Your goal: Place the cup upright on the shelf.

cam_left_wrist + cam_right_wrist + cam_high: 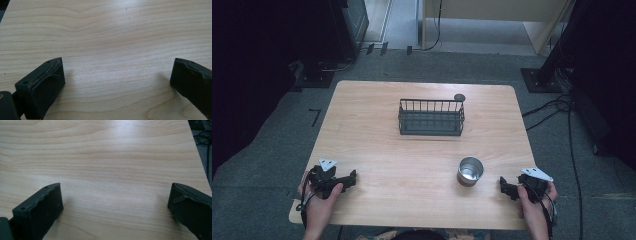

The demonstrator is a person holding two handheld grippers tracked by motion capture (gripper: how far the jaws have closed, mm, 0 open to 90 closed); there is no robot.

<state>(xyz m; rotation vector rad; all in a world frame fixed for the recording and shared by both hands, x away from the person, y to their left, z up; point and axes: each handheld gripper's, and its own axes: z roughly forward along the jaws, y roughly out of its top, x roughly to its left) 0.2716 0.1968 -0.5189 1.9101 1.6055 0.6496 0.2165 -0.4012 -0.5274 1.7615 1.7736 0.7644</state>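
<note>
Cup (470,171) sitting untouched on tabletop (377,150), near right gripper (508,187); basket (431,118) waiting beyond. Both grippers, left (347,179) too, resting with jaws wide, holding nothing.

a light wooden table (377,150) carries a dark wire basket (431,118) and a metal cup (470,171).

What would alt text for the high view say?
A person's hands rest two open grippers, left and right, on a wooden table. A metal cup stands near the right one; a dark wire basket sits farther back.
</note>
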